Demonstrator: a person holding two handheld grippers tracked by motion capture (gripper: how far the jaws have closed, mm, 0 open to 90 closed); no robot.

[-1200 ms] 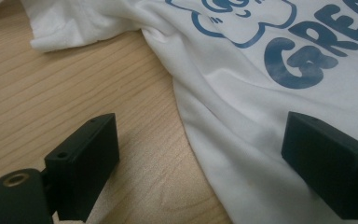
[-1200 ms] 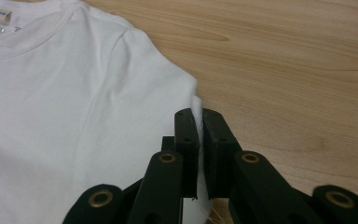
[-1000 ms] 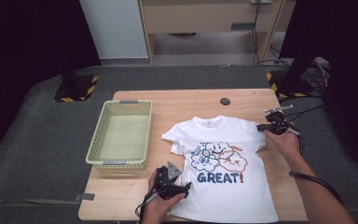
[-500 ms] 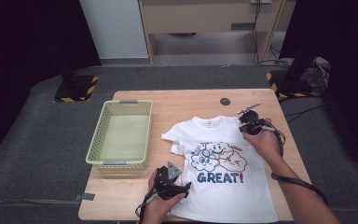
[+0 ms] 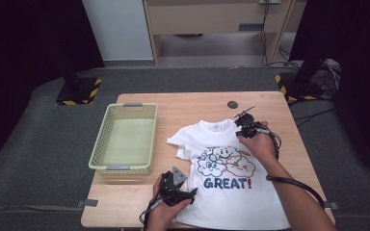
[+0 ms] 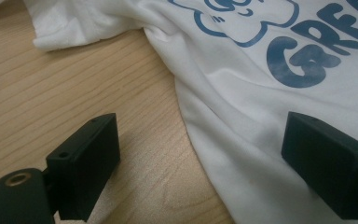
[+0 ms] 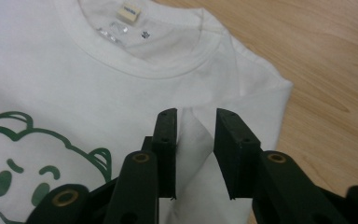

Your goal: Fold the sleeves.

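A white T-shirt [image 5: 231,192] with cartoon clouds and the word GREAT! lies face up on the wooden table [image 5: 192,108]. Its right sleeve is folded in over the shoulder. My right gripper [image 5: 242,126] hovers over that shoulder beside the collar. In the right gripper view its jaws [image 7: 196,116] have just been opening; a raised fold of the shirt [image 7: 74,79] stands loose in the narrow gap. My left gripper [image 5: 189,190] rests at the shirt's lower left edge. Seen from the left gripper view it [image 6: 200,135] is wide open, straddling the shirt's side edge [image 6: 261,93] and bare table [image 6: 74,84].
A pale green mesh basket [image 5: 125,139] stands on the table's left part, apart from the shirt. A small dark round disc [image 5: 232,104] lies near the far edge. Bare wood [image 7: 331,56] runs along the shirt's right side. Beyond the table are grey floor, stands and cables.
My right gripper has travelled left from the table's right side onto the shirt's shoulder, carrying the right sleeve inward, and its jaws have parted. The left gripper has stayed put.
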